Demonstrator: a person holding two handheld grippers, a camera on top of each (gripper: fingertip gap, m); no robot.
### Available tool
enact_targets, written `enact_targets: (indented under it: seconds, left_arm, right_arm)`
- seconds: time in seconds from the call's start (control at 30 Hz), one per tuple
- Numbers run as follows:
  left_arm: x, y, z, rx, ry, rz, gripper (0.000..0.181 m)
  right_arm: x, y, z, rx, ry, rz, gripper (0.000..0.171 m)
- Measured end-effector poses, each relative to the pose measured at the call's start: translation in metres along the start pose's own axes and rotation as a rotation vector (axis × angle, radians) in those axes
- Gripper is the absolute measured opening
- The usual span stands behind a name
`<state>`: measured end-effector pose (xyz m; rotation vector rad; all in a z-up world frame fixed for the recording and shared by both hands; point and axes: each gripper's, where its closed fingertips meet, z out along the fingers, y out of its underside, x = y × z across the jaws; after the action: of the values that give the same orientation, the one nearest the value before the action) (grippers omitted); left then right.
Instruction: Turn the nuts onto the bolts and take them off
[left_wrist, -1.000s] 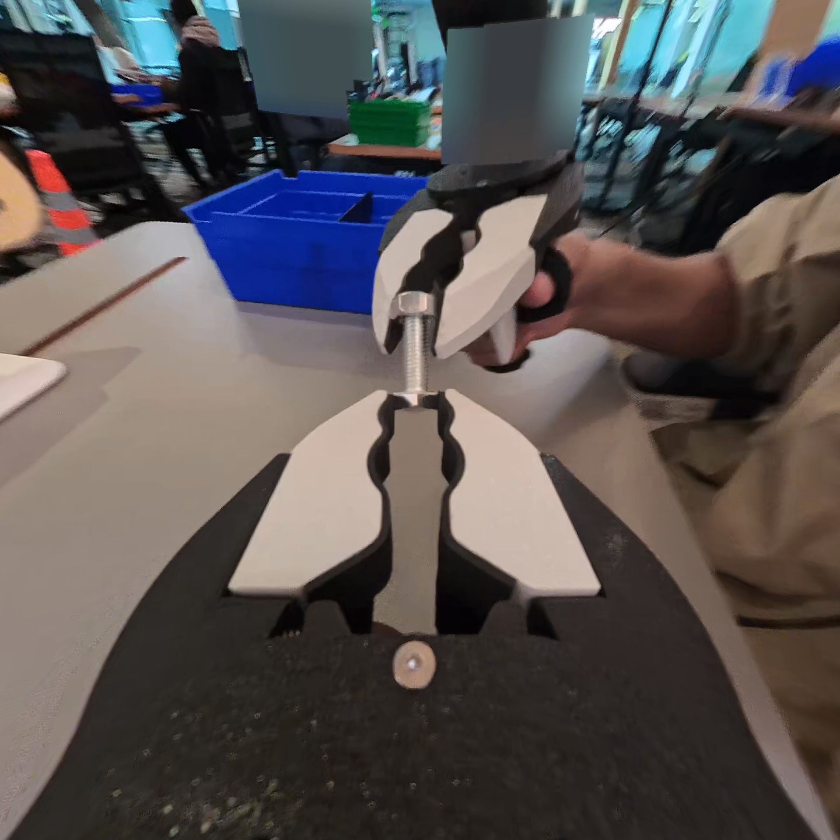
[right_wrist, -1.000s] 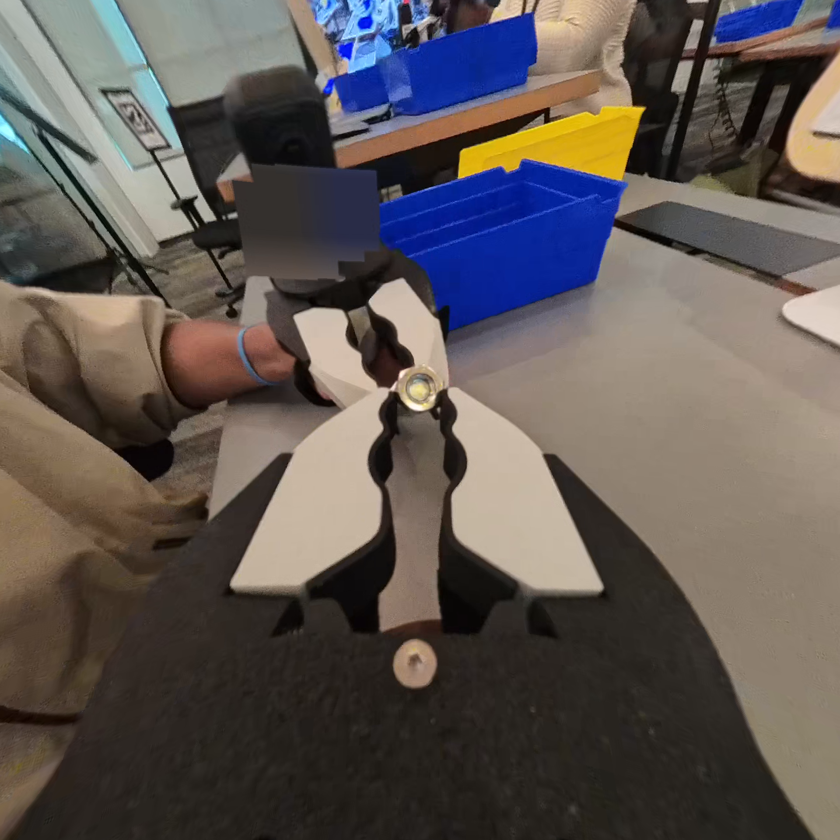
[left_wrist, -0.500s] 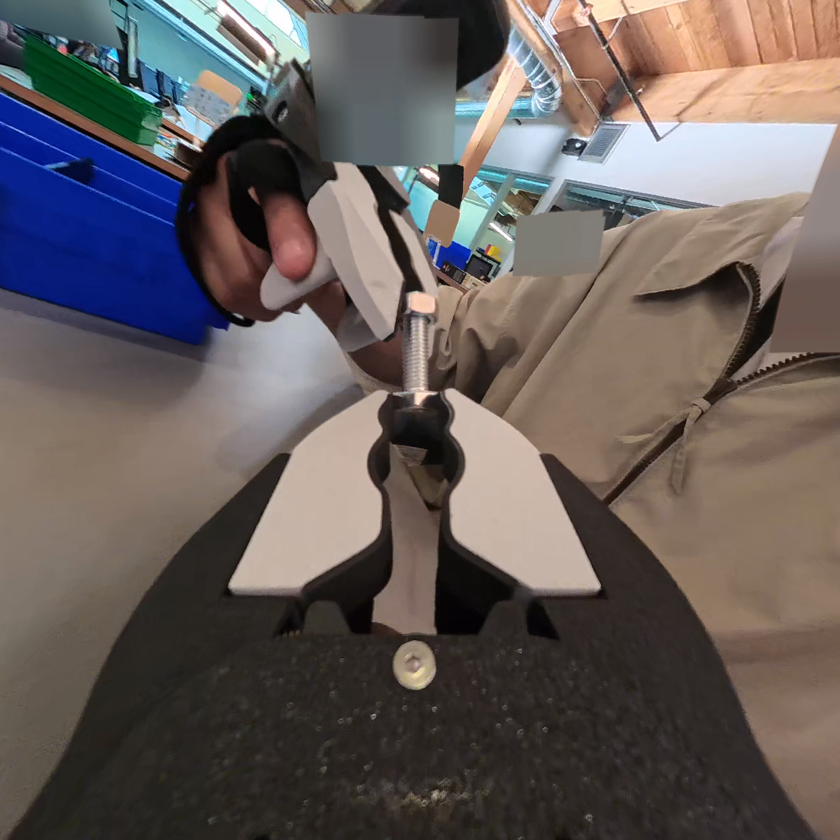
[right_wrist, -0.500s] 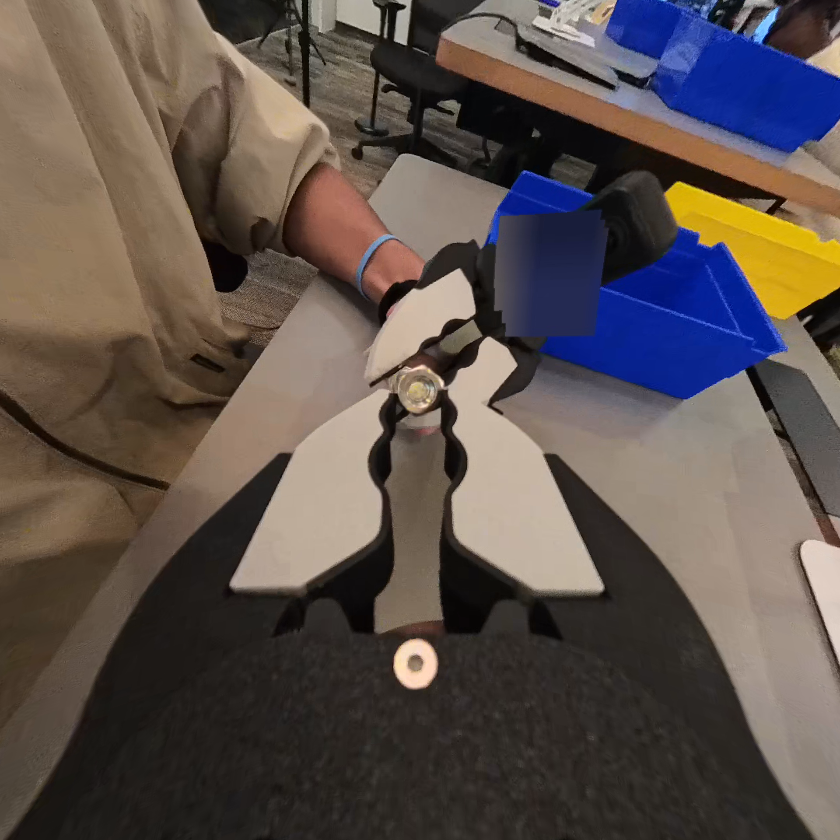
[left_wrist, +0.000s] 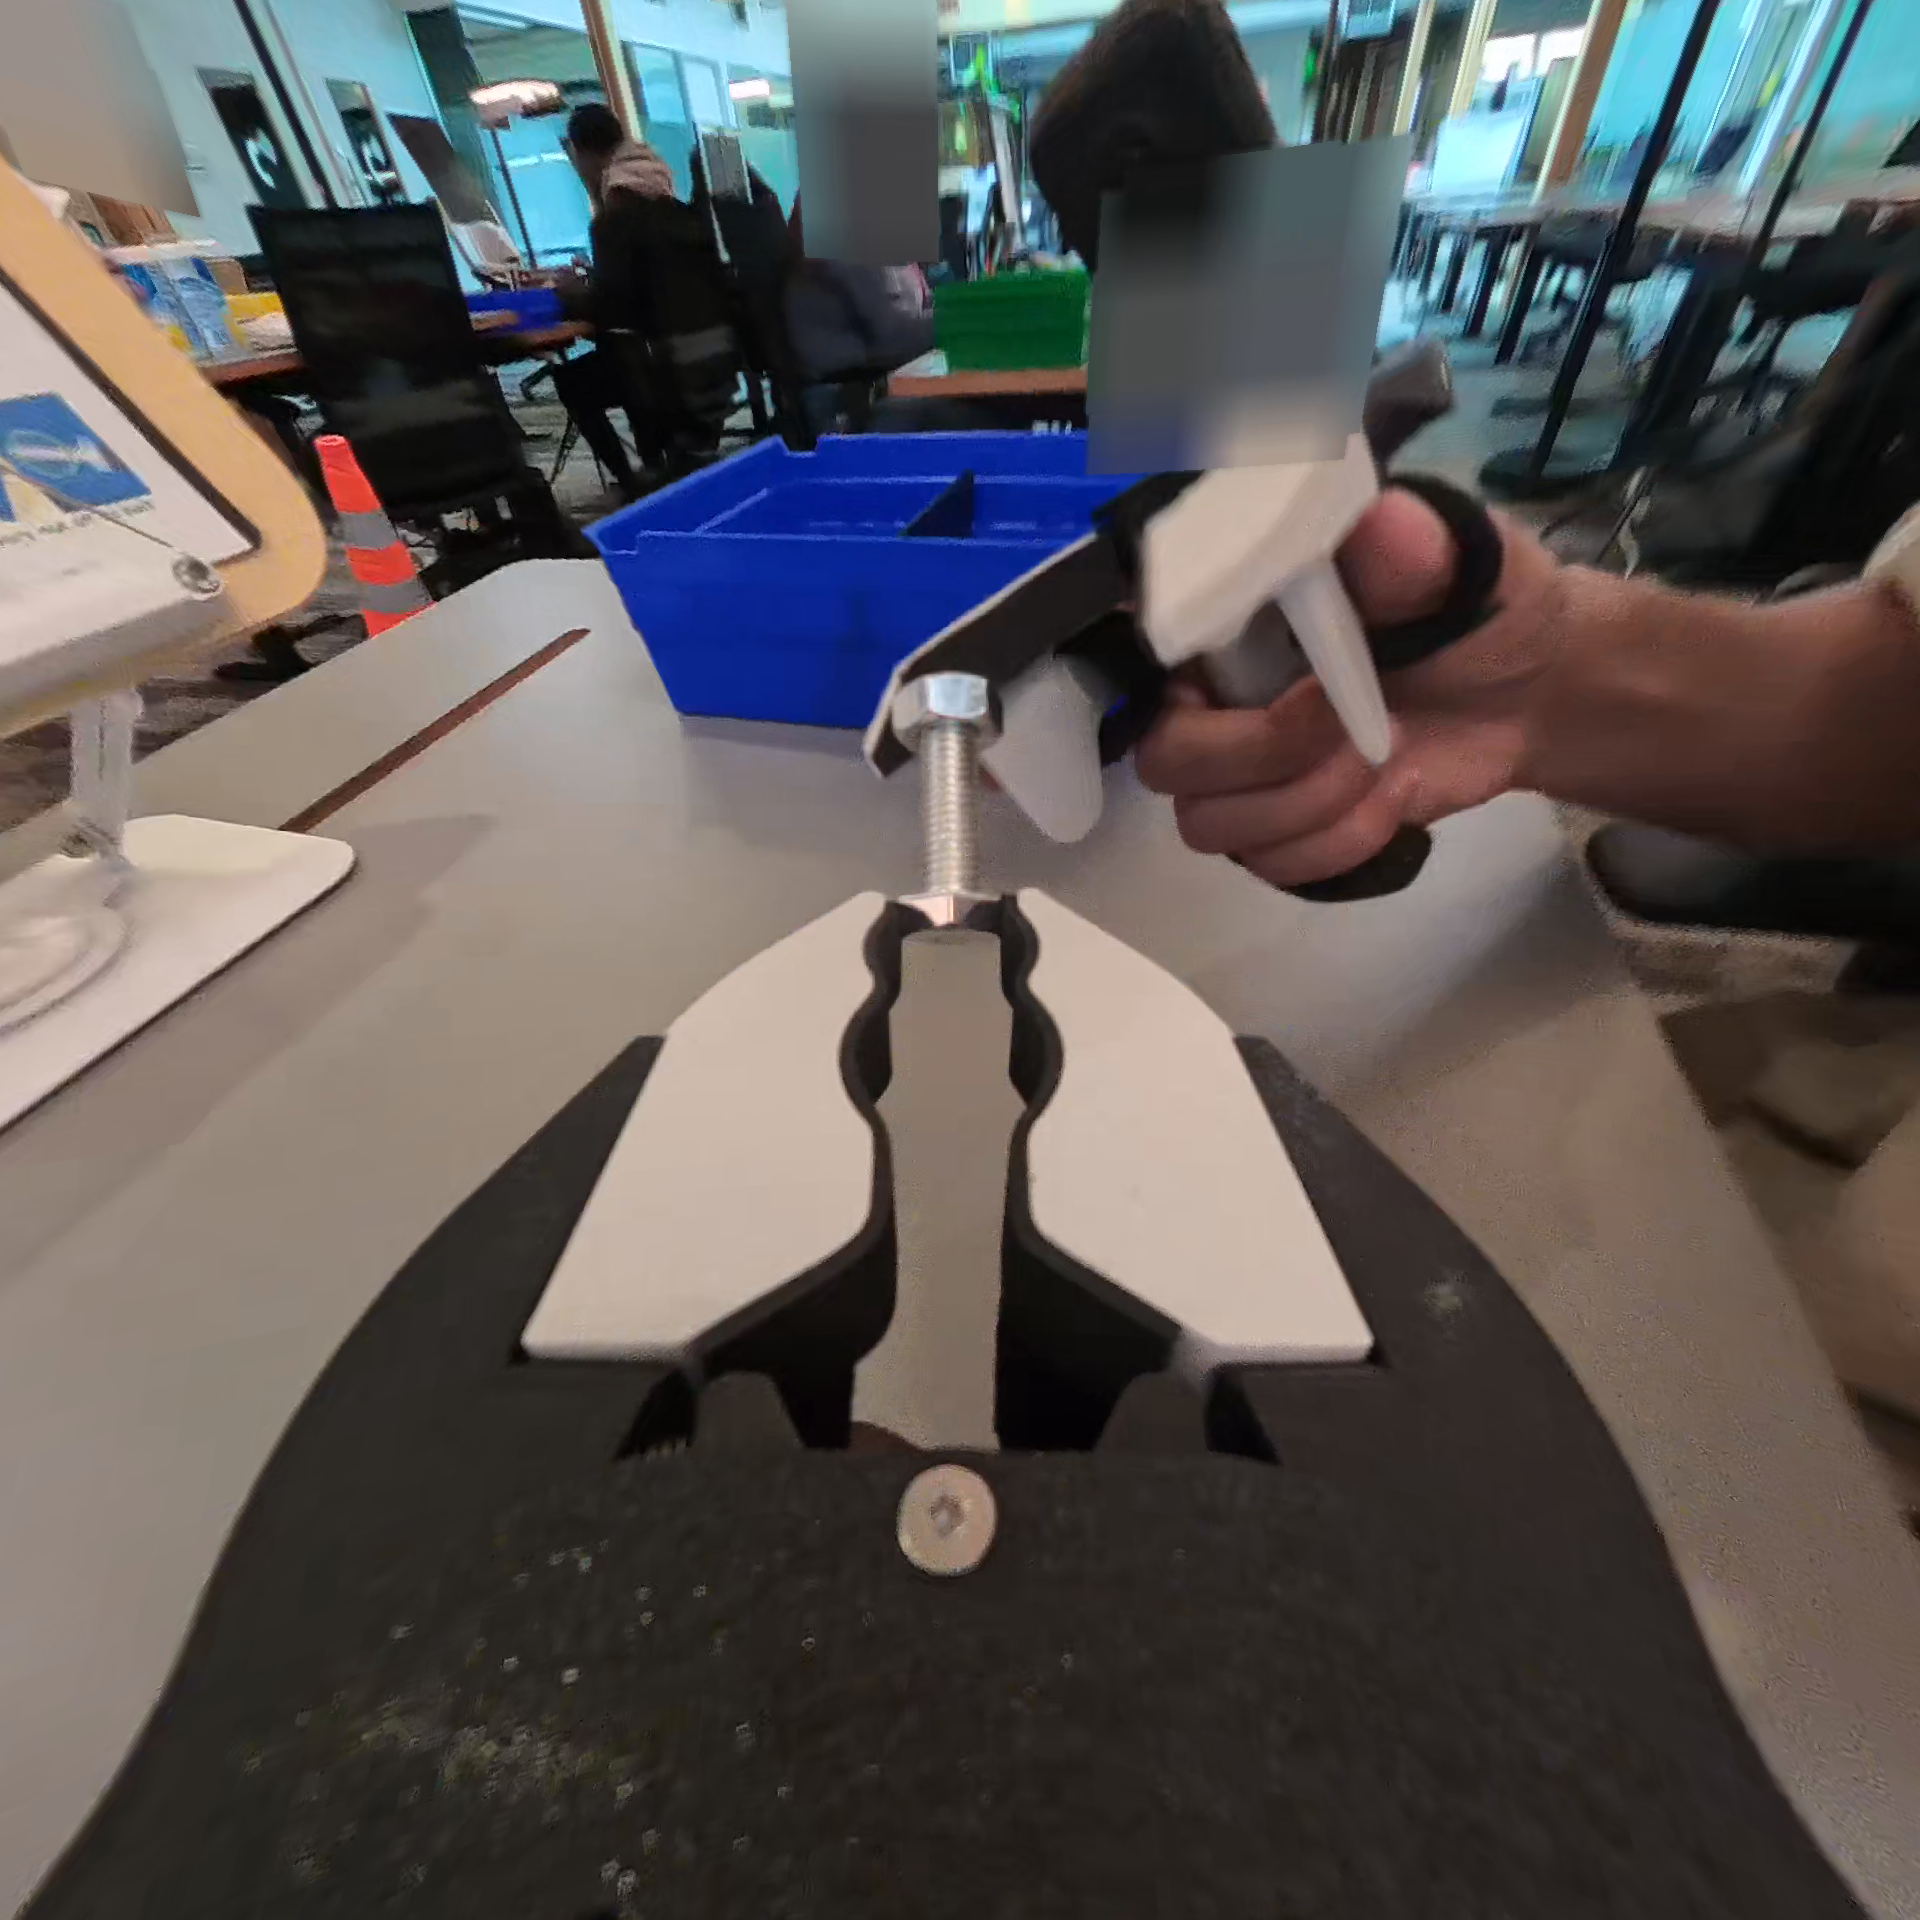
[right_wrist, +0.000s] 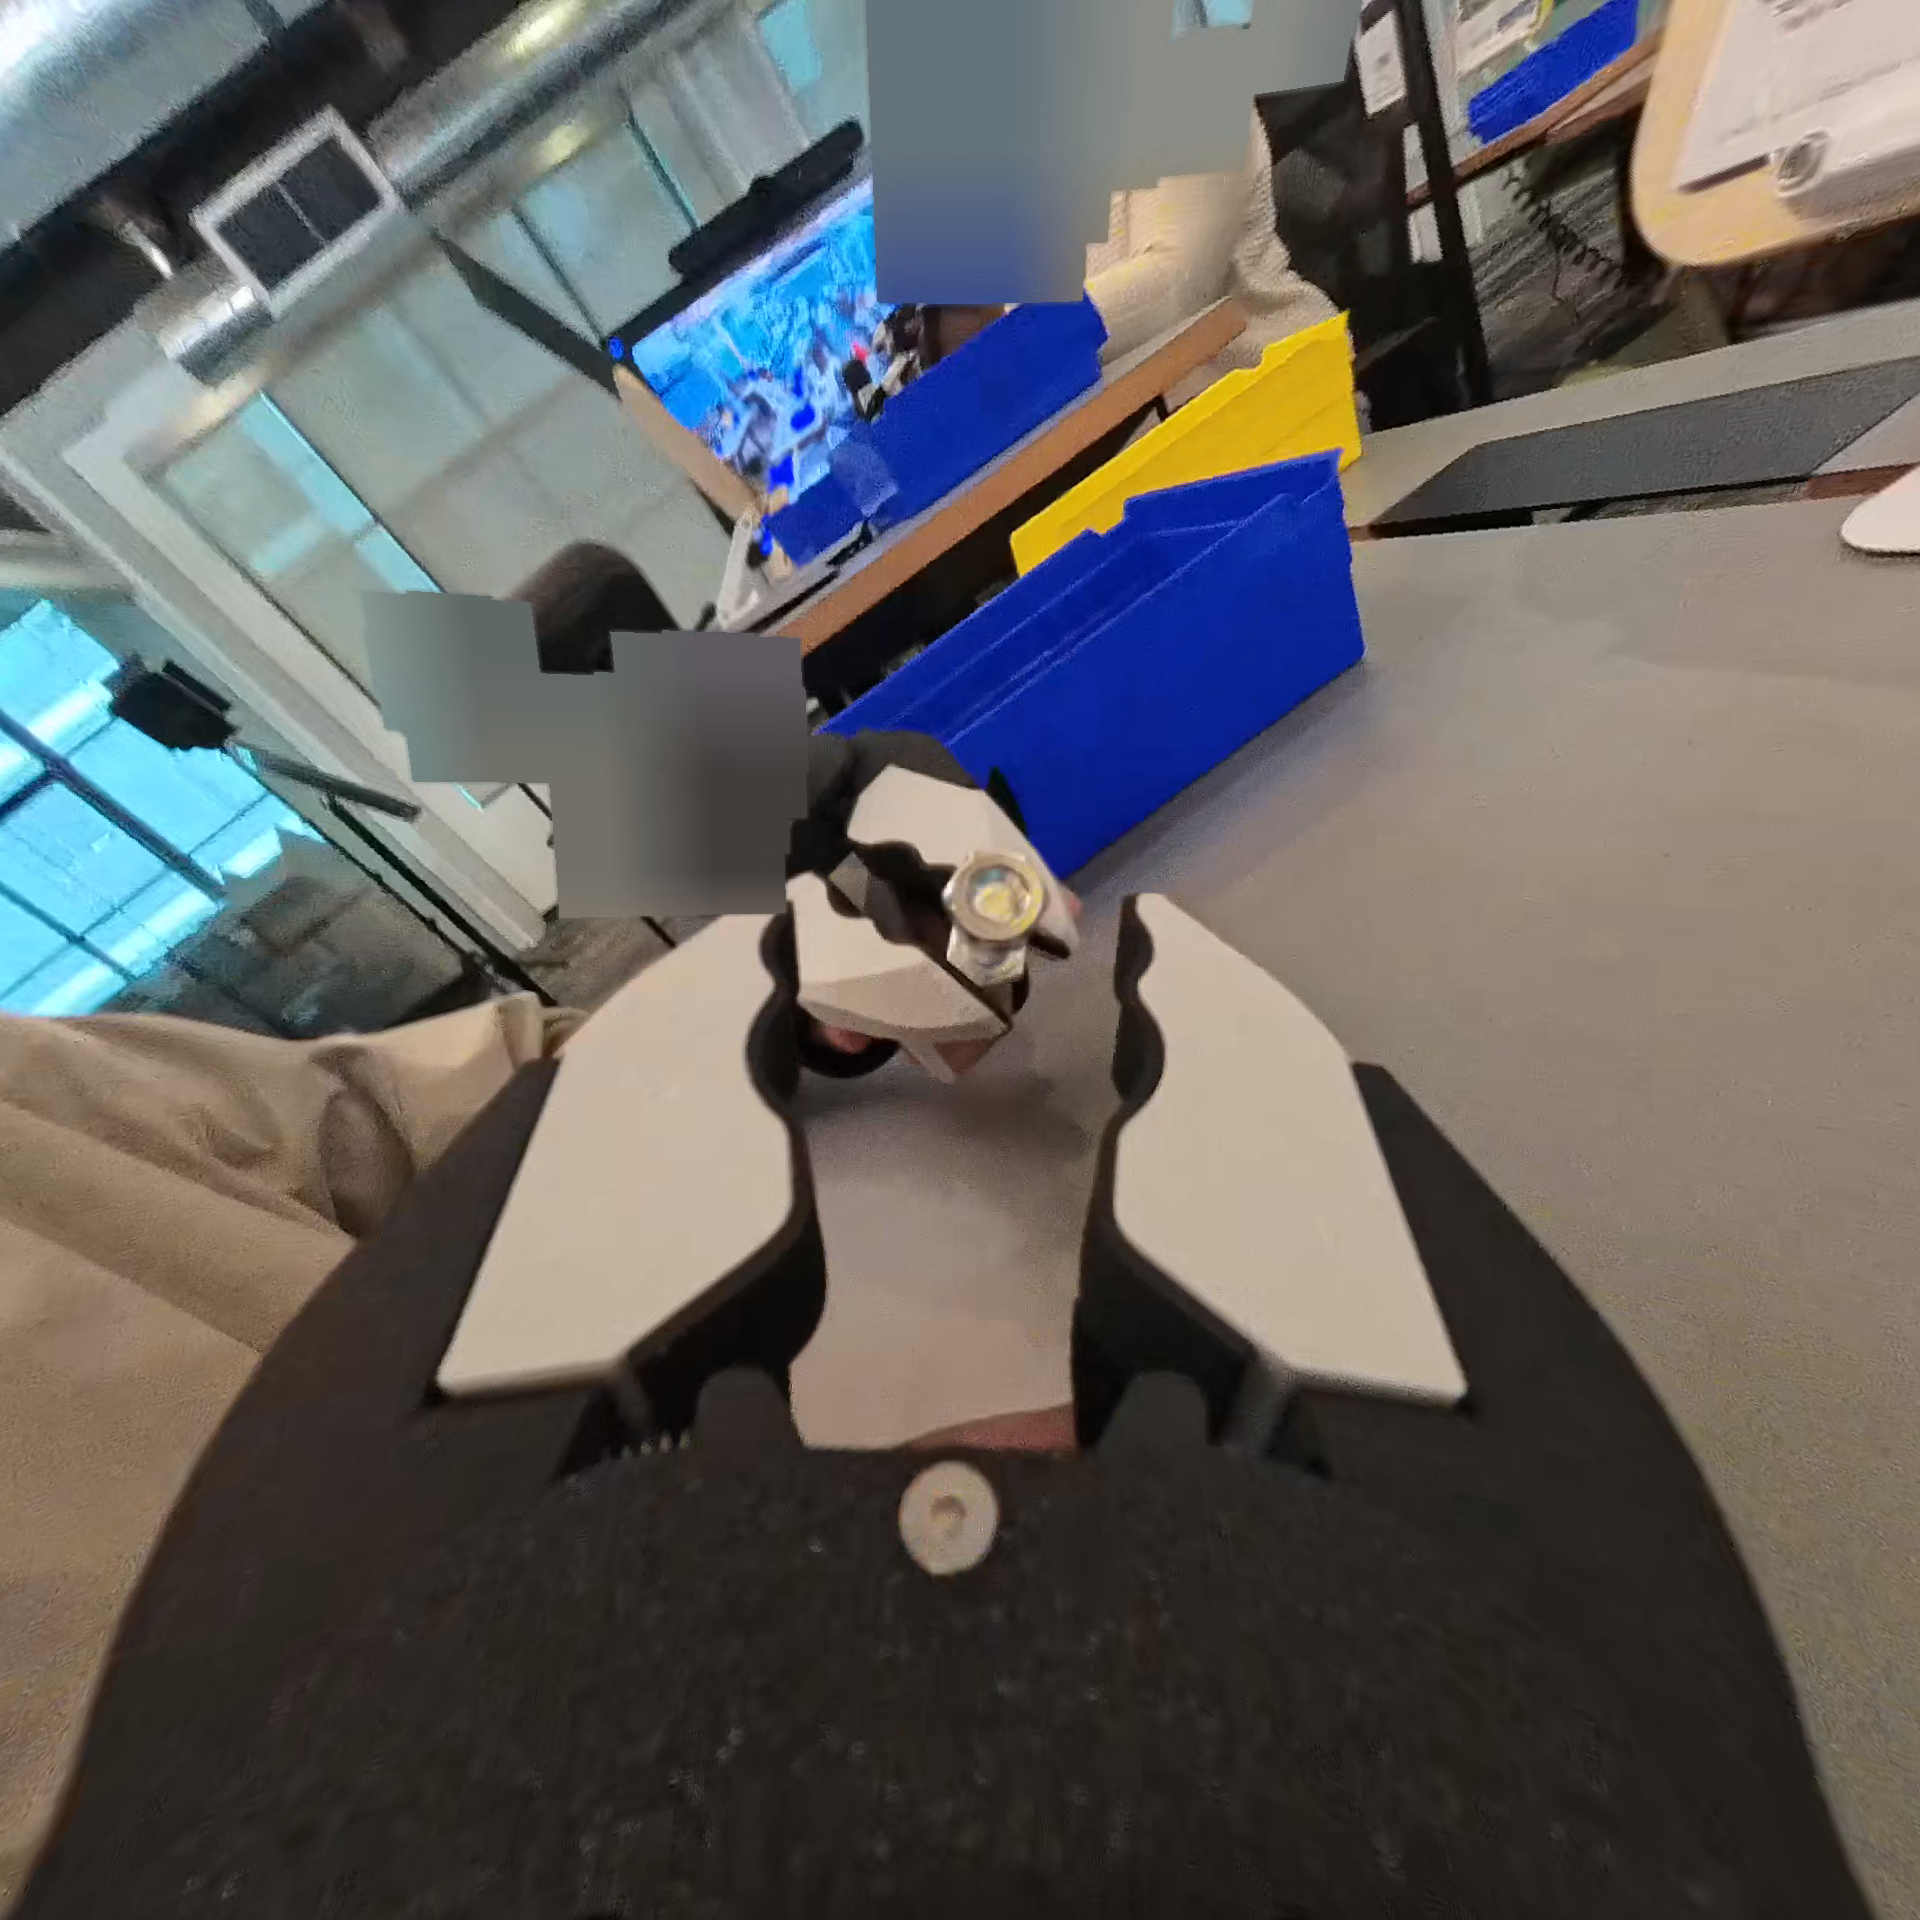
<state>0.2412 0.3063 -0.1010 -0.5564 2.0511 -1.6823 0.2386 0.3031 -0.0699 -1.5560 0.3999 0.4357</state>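
L wrist cam looks along my claw, close over the table (left_wrist: 540, 935). R cam tilts up, facing back. Both share the bolt (left_wrist: 951, 805), blue bin (right_wrist: 1164, 665).

The right gripper (right_wrist: 945, 971), clamped on the nut (left_wrist: 945, 712) a second ago, now stands spread wide around it without touching. The left gripper (left_wrist: 948, 914) has swung back level above the table.

A grey table (left_wrist: 540, 935) carries a blue divided bin (left_wrist: 831, 603) at its far edge. Left of it, a white stand base (left_wrist: 197, 883) rests on the table, holding a tilted wood-rimmed board (left_wrist: 135, 499). Beyond the edge stands an orange traffic cone (left_wrist: 369, 540). Behind the blue bin, the right wrist view shows a yellow bin (right_wrist: 1226, 436). A green bin (left_wrist: 1013, 322) sits on a farther desk.
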Motion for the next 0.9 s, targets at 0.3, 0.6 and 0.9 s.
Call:
enact_targets:
  seconds: [0.3,0.6,0.9]
  left_arm:
    - [-0.005,0.006,0.005,-0.051,-0.166,0.193,0.018]
    - [-0.003,0.009,0.007,-0.061,-0.152,0.174,0.018]
    - [0.012,-0.005,0.001,0.039,0.087,-0.093,0.018]
  right_arm:
    - [0.024,0.015,0.004,0.103,0.210,0.214,0.046]
    - [0.021,0.008,0.004,0.164,0.244,0.180,0.018]
    - [0.002,0.001,0.006,0.008,0.068,-0.167,0.018]
